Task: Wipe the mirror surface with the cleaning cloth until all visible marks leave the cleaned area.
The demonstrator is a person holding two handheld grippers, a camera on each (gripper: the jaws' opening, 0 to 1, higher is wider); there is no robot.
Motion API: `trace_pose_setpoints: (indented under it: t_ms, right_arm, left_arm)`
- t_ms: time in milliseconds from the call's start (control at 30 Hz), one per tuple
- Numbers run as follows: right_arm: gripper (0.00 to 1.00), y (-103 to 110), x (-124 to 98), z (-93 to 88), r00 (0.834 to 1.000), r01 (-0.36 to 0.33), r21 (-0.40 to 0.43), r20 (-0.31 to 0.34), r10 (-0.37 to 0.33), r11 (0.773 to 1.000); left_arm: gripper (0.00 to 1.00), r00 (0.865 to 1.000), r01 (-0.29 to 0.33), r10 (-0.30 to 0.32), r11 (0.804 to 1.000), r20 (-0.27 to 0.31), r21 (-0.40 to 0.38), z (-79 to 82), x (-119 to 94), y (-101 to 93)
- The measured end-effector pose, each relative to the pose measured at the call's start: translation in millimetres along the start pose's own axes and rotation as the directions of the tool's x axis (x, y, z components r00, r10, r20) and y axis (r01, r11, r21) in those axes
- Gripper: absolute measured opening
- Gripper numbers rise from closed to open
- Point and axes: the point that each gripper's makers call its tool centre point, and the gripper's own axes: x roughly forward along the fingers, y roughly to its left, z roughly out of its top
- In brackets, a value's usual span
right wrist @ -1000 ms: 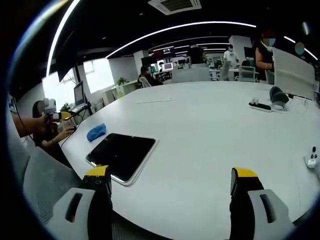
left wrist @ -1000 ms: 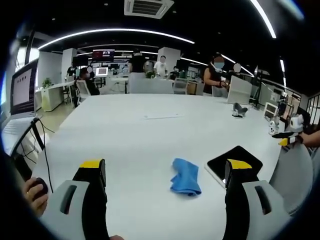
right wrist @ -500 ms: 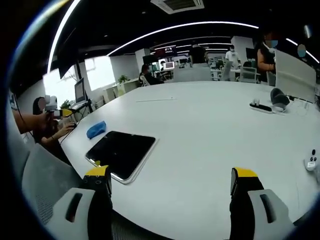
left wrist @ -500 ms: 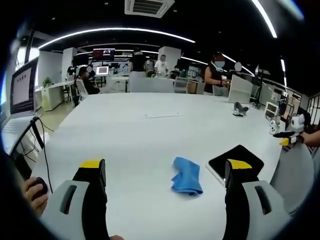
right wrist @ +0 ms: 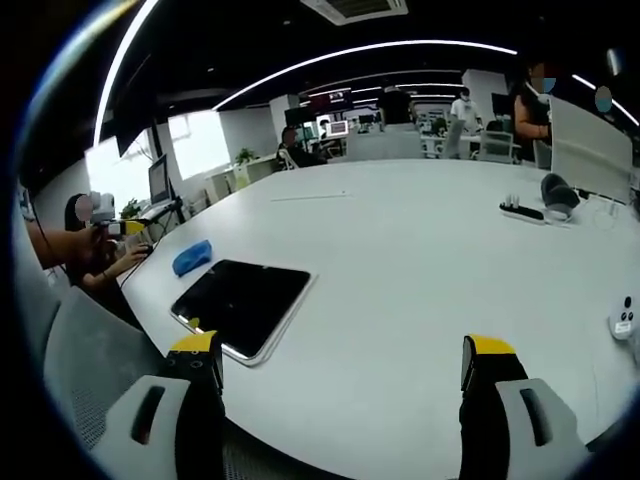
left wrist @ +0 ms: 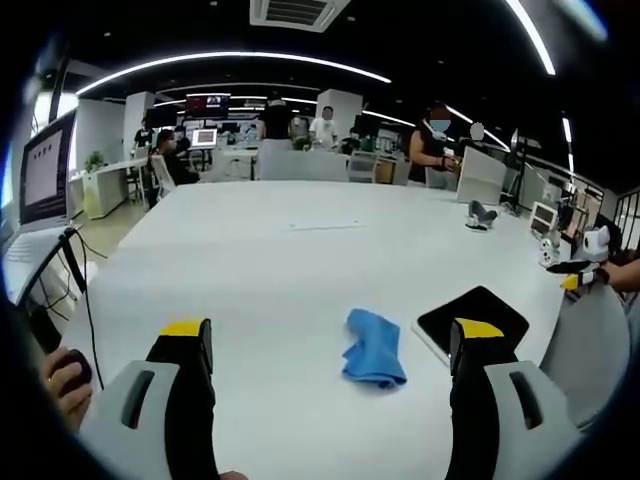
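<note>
On the large white table in the left gripper view, a crumpled blue cloth lies near, between the two spread jaws of the left claw, which holds nothing. Just right of the cloth, apart from it, a flat mirror with a dark face and pale rim lies on the table, partly behind the right jaw. Far back, an open office runs under curved strips of ceiling light, with desks, screens and several people standing. A monitor stands at the far left with cables trailing down, and a hand rests on a mouse at the near left. At the right edge the right claw shows small, held in a person's hand; I cannot tell its state from here.

Across the right gripper view, the same table spreads wide. The mirror lies at the near left, just beyond the left jaw of the right claw, whose jaws stand wide apart and empty. The cloth sits farther left, close to the mirror's far corner. A power strip and a headset lie far right.

Against the earlier frames, cloth and mirror lie as they did; both views have shifted only slightly.
</note>
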Motion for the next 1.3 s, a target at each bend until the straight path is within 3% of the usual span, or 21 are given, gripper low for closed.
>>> trace_pose_setpoints:
  t_ms: [1300]
  right_arm:
    - [0.99,-1.9,0.5,-0.8,1.0,0.004,0.011,0.001,-0.004,1.0]
  left_arm:
    - [0.99,1.0,0.002,-0.002,1.0,-0.002,0.021,2.1,6.9,1.9]
